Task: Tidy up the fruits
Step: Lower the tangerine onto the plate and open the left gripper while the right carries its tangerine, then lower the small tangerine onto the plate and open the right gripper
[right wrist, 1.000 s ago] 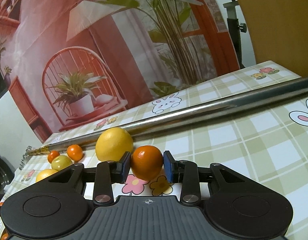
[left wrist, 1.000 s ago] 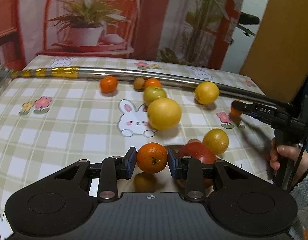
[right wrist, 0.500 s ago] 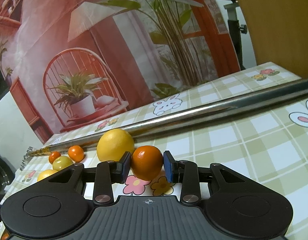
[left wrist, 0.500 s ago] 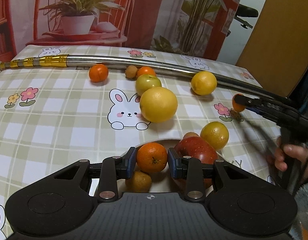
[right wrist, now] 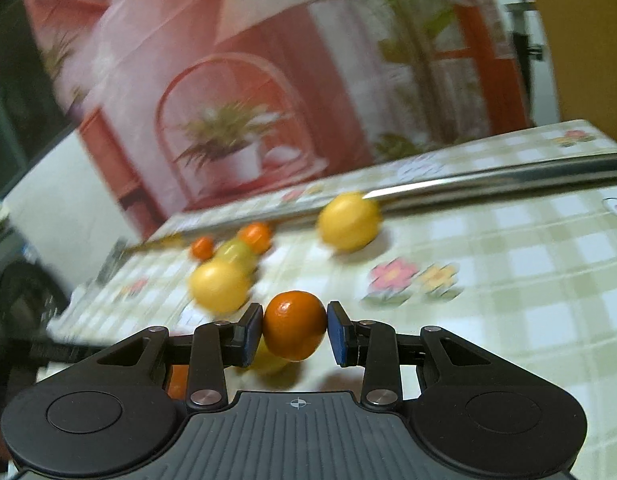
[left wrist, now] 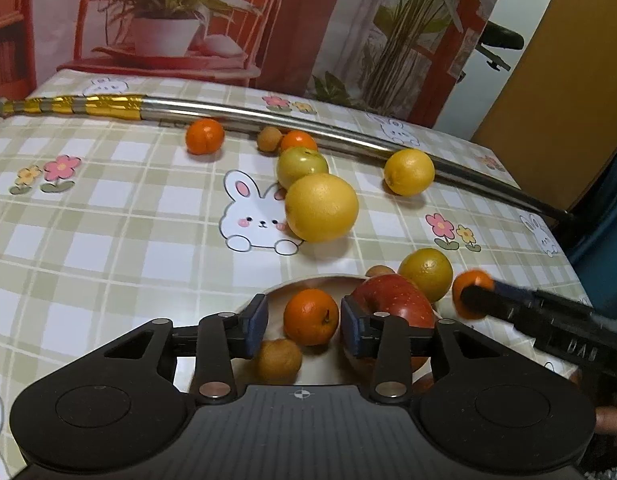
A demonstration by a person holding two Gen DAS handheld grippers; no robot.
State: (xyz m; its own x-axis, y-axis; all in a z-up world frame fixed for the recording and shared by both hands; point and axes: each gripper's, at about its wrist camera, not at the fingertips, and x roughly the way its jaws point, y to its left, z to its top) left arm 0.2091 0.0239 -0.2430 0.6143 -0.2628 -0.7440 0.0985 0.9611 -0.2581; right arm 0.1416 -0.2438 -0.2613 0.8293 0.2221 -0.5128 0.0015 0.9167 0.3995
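Your left gripper (left wrist: pixel 302 322) has just been opening: its blue pads (left wrist: pixel 255 330) stand clear of the tangerine (left wrist: pixel 311 317) between them, which sits in the bowl (left wrist: pixel 308 282) beside a red apple (left wrist: pixel 392 304) at 3 o'clock and a small brown fruit (left wrist: pixel 278 360) at 7 o'clock. Your right gripper (right wrist: pixel 295 332) clamps a second tangerine (right wrist: pixel 294 330) tight between its pads, above the checked cloth (right wrist: pixel 508 320); seen from the left wrist it comes in at 3 o'clock of the bowl, blurred. Beyond the bowl, at 12 o'clock, lies a grapefruit (left wrist: pixel 321 207), with a green apple (left wrist: pixel 301 166) touching it behind. An orange (left wrist: pixel 425 274) rests at the bowl's 2 o'clock rim, a lemon (left wrist: pixel 408 171) just beside the steel pole (left wrist: pixel 268 118) crossing the far table.
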